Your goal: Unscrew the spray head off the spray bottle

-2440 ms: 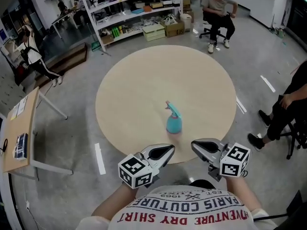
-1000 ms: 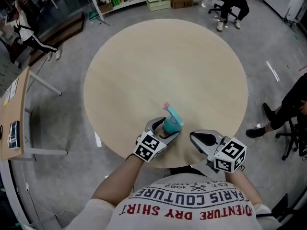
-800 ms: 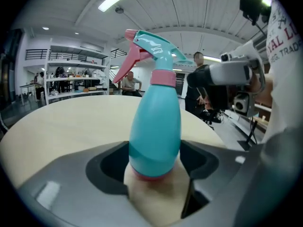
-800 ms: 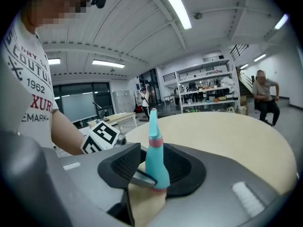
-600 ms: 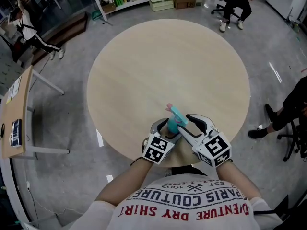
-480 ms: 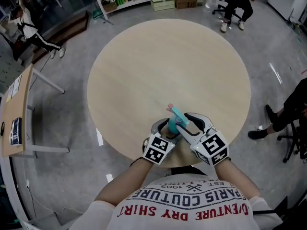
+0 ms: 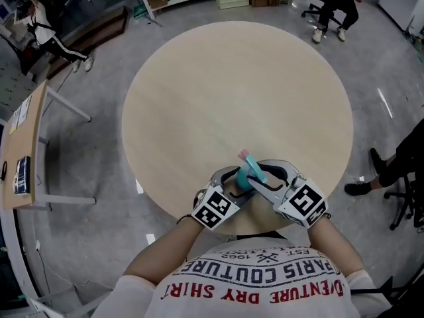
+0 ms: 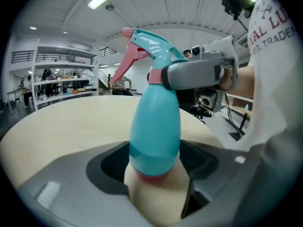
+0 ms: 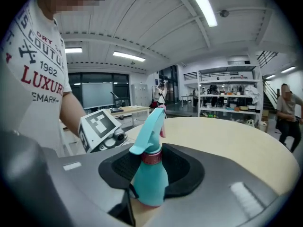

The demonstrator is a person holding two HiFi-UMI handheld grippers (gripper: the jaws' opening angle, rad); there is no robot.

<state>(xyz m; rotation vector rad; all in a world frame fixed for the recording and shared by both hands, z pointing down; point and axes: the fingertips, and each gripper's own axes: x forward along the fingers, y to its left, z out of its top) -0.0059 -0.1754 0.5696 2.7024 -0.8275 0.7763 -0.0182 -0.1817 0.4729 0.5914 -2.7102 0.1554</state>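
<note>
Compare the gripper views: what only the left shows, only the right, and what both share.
Left only: the right gripper from outside, its jaws, which have just been closing, on the pink collar. Right only: the left gripper's cube. Shared: the bottle upright on the table, shelves behind.

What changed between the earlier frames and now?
The left gripper moved in from the table edge and took hold of the spray bottle low on its body. The right gripper followed to the spray head; its jaws have just been closing on the collar. The bottle stands upright on the table as before.
</note>
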